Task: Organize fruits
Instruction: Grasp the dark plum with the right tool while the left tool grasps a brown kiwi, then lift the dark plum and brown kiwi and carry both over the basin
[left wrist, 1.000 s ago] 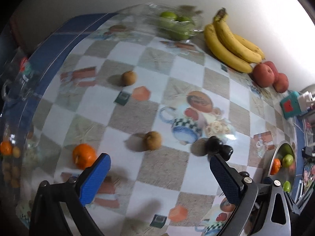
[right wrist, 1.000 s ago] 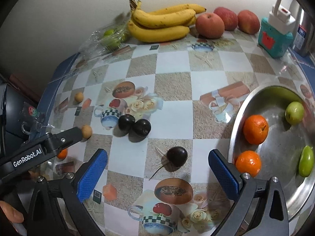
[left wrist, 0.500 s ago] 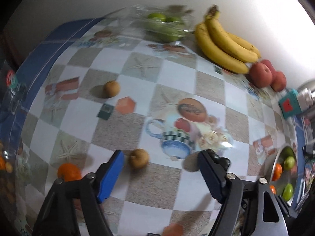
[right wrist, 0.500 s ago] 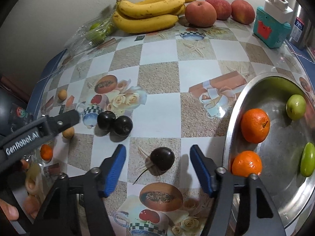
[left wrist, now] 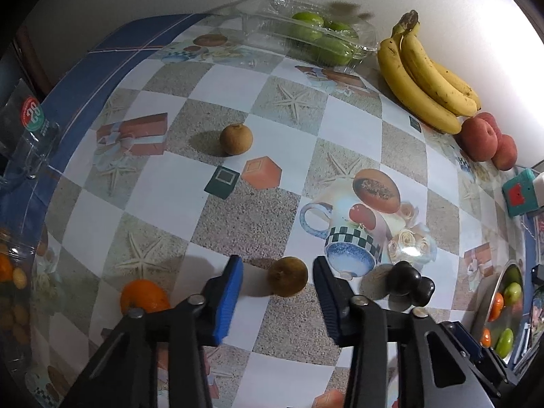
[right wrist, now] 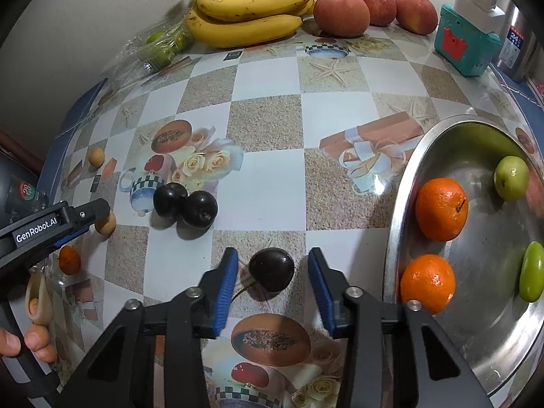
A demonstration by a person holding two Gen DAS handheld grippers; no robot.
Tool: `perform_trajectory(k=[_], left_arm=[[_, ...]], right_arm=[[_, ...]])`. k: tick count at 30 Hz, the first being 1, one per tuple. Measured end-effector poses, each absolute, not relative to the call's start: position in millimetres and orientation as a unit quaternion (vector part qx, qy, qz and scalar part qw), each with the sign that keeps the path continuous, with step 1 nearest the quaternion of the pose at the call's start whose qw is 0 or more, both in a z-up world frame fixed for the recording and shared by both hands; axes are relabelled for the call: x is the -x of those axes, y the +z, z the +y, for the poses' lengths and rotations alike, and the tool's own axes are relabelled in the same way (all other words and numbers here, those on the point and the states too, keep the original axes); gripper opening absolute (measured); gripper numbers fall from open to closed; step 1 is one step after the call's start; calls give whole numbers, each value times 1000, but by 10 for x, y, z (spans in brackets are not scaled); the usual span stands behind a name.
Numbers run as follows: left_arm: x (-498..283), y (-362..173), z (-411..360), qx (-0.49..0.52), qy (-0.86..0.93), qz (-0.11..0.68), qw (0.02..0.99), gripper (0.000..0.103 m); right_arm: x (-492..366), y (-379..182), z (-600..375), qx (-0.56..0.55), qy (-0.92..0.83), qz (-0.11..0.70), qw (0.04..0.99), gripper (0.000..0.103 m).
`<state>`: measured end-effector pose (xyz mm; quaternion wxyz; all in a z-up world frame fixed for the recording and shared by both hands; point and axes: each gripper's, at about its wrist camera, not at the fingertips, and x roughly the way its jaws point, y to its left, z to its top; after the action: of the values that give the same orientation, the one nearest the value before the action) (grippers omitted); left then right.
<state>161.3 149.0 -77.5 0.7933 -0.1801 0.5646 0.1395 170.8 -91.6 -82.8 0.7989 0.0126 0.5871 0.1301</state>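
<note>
My left gripper is open, its blue pads on either side of a small brown round fruit on the table, a gap at each side. A second brown fruit lies farther back. An orange sits left of the left finger. My right gripper is open around a dark plum, not touching it. Two more dark plums lie to its left. The metal bowl at right holds two oranges and green fruits.
Bananas, red apples and a clear box of green fruit line the wall. A teal toy box stands at the back right. A clear container with small fruit is at the table's left edge.
Both grippers moved forward and down and narrowed. The left now straddles the brown fruit, and the right straddles the dark plum.
</note>
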Motion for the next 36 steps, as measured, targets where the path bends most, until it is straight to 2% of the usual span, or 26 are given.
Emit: perform_trajectory(k=[8,12,22,36], left_arm=[[-1629,-803,1427,179,132,569,792,36],[-1636,-838,1416,183,130,572,789,29],[-1601,-805,1454,193,132,570,788,28],[-1473,-352,1364,181,124,538,814,28]], right_arm=[[-1697,-821,-935,-18,131,589,798,29],[-1686,-804,-920,-16,131,587,799,27],[-1679,-764,-972,-31,130,589,797,27],[-1624,-504,-1026,-52,137,577,803,27]])
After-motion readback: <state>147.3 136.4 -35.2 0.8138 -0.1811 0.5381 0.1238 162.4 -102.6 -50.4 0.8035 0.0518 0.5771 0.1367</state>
